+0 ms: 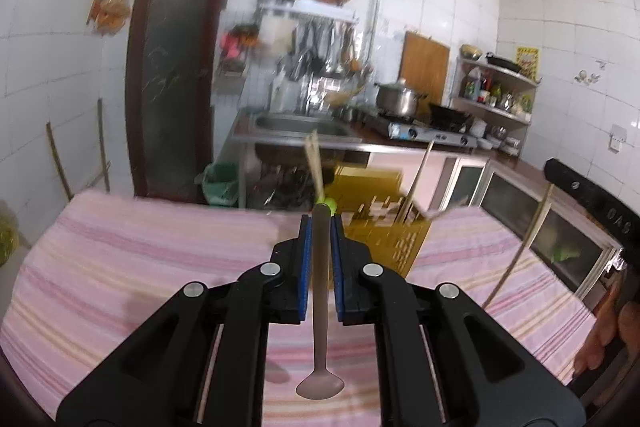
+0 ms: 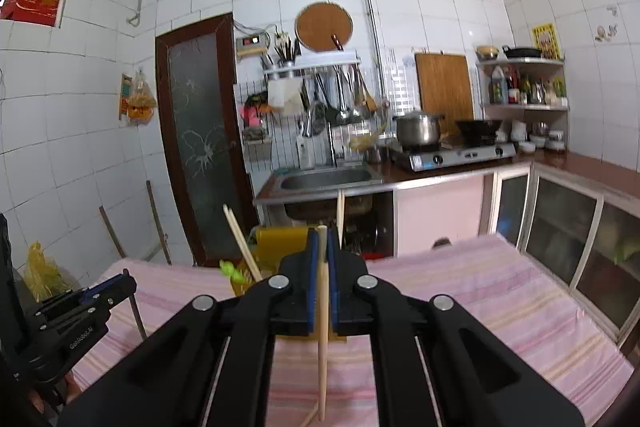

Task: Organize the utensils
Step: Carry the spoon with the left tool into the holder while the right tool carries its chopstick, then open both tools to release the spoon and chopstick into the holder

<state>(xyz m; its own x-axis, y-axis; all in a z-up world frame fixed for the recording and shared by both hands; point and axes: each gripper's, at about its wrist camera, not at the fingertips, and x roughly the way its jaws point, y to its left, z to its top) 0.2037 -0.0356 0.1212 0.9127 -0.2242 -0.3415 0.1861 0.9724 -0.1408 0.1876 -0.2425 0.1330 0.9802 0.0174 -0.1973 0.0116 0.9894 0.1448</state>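
The left gripper point(image 1: 320, 227) clamps a metal spoon point(image 1: 320, 327) by its handle, long axis along the fingers, bowl toward the camera, green tip toward the yellow utensil basket point(image 1: 384, 227). The right gripper point(image 2: 321, 239) pinches a wooden chopstick point(image 2: 323, 327) nearly upright, lower end hanging toward the pink striped cloth point(image 2: 500, 291). Behind stands a white-tiled kitchen with a sink point(image 2: 328, 179) and gas stove point(image 2: 460, 155). The spoon is dull grey, the chopstick pale

spoon point(image 1: 320, 307): metal, bowl down | chopstick point(image 2: 323, 327): pale wood, upright
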